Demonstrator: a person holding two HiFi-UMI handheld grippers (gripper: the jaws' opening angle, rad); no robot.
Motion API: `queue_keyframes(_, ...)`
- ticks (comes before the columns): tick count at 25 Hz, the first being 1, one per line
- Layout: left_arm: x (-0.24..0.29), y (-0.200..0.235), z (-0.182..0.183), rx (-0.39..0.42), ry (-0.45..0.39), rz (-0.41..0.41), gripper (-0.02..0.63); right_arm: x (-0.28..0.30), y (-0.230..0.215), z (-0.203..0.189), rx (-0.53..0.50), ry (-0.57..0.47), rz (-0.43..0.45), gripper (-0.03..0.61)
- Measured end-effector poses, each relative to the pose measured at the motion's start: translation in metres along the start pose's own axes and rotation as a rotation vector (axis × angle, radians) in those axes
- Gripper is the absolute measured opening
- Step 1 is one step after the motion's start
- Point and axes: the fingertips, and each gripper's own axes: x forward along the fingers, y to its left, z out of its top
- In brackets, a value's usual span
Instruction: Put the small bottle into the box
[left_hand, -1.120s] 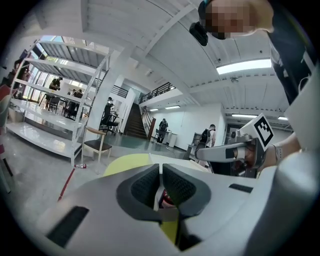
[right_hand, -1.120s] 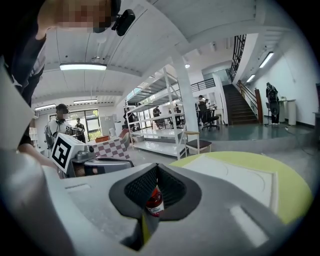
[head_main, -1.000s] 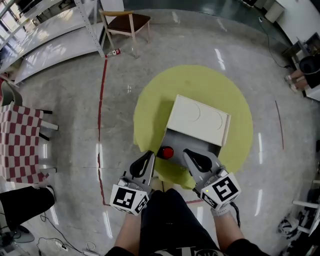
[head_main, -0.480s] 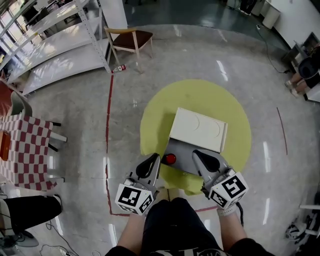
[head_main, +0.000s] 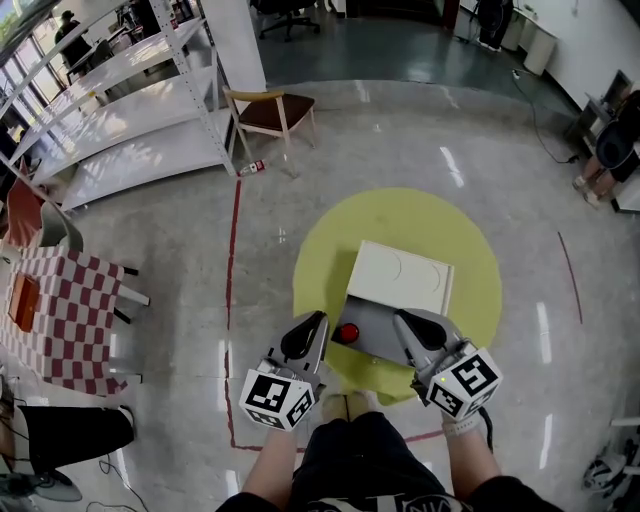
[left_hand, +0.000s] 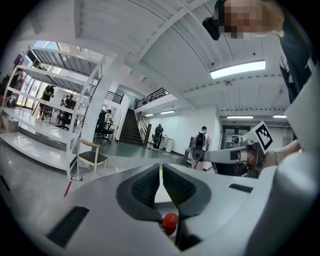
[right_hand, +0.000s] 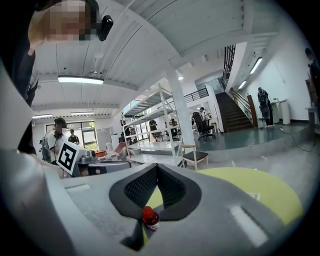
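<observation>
The small bottle (head_main: 347, 333), red-capped, stands upright at the left edge of the box's grey part (head_main: 378, 328). I cannot tell whether it is inside. The box's white lid (head_main: 400, 275) lies open behind it, on a round yellow mat (head_main: 460, 250). My left gripper (head_main: 314, 322) is shut and empty, just left of the bottle. My right gripper (head_main: 404, 320) is also shut and empty, to its right. The bottle's cap (left_hand: 170, 220) shows below the left gripper (left_hand: 161, 171). It also shows as the bottle (right_hand: 149, 217) below the right gripper (right_hand: 157, 169).
A wooden chair (head_main: 270, 108) and white shelving (head_main: 130, 110) stand at the back left, with another small bottle (head_main: 252, 168) on the floor by them. A table with a checked cloth (head_main: 60, 310) is at the left. A red line (head_main: 232, 300) runs along the floor. People stand far off.
The head view has tilted up, so the box and mat sit lower and look smaller. Both grippers stay shut on either side of the bottle.
</observation>
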Motion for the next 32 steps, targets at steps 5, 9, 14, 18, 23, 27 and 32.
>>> queue_keyframes(5, -0.002, 0.0, 0.01, 0.014, -0.007, 0.0, 0.025, -0.003, 0.002, 0.008, -0.01, -0.018, 0.0, 0.006)
queue_keyframes(9, -0.004, -0.004, 0.017, 0.025, -0.016, -0.003, 0.025, -0.007, 0.002, 0.014, -0.015, -0.036, -0.007, 0.006)
queue_keyframes(14, -0.005, -0.009, 0.031, 0.041, -0.031, -0.012, 0.025, -0.013, 0.004, 0.027, -0.029, -0.055, -0.008, 0.006)
queue_keyframes(18, -0.006, -0.013, 0.038, 0.051, -0.04, -0.02, 0.025, -0.017, 0.005, 0.034, -0.032, -0.073, -0.007, 0.006)
queue_keyframes(23, -0.01, -0.013, 0.042, 0.058, -0.052, -0.016, 0.025, -0.024, 0.005, 0.037, -0.034, -0.096, -0.025, 0.006)
queue_keyframes(27, -0.012, -0.011, 0.045, 0.053, -0.062, -0.009, 0.025, -0.026, 0.004, 0.04, -0.041, -0.103, -0.033, 0.006)
queue_keyframes(32, -0.014, -0.013, 0.048, 0.053, -0.069, -0.004, 0.025, -0.028, 0.005, 0.043, -0.049, -0.099, -0.036, 0.006)
